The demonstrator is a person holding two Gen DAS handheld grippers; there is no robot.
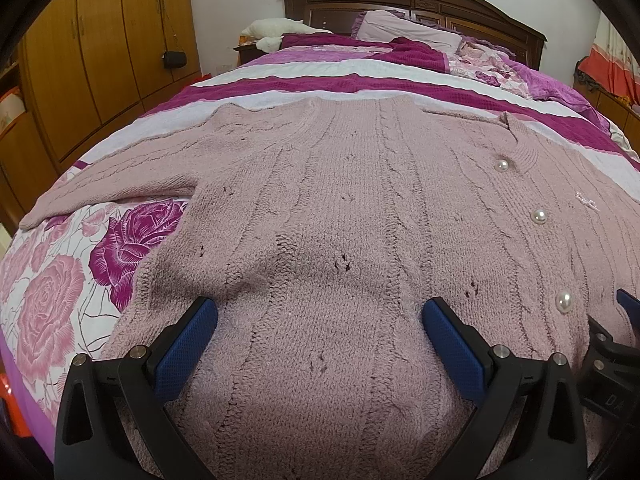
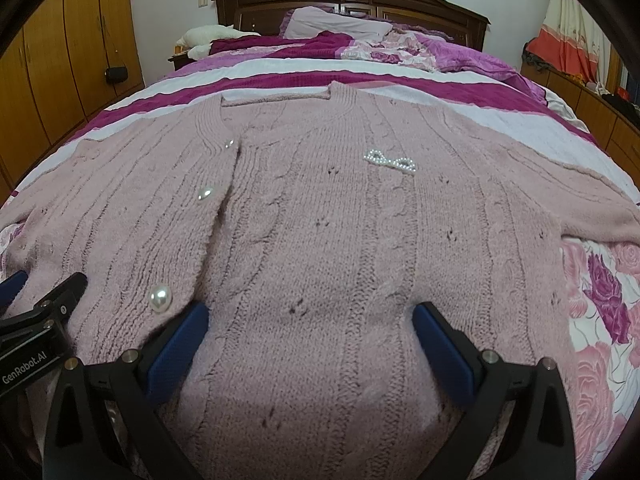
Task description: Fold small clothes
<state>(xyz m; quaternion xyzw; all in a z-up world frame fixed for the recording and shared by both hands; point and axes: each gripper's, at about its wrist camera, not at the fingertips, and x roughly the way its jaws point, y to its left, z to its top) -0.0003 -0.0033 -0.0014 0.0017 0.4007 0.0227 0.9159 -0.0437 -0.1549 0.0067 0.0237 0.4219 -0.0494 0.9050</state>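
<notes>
A dusty pink cable-knit cardigan (image 1: 340, 208) (image 2: 340, 216) lies flat and spread out on the bed, front up, collar toward the headboard, both sleeves stretched sideways. Pearl buttons (image 1: 539, 216) (image 2: 160, 298) run down its front, and a sparkly bow (image 2: 390, 160) sits on the right chest. My left gripper (image 1: 320, 312) is open just above the cardigan's lower left half, blue pads (image 1: 188, 340) wide apart with nothing between them. My right gripper (image 2: 310, 316) is open over the lower right half, also holding nothing. Each gripper shows at the edge of the other's view.
The bed (image 1: 60, 280) has a rose-print sheet and a magenta and white striped blanket (image 1: 320, 76). Pillows (image 2: 336, 24) and a crumpled quilt lie by the dark wooden headboard (image 1: 400, 0). Wooden wardrobes (image 1: 100, 40) stand on the left, a curtain (image 2: 568, 40) on the right.
</notes>
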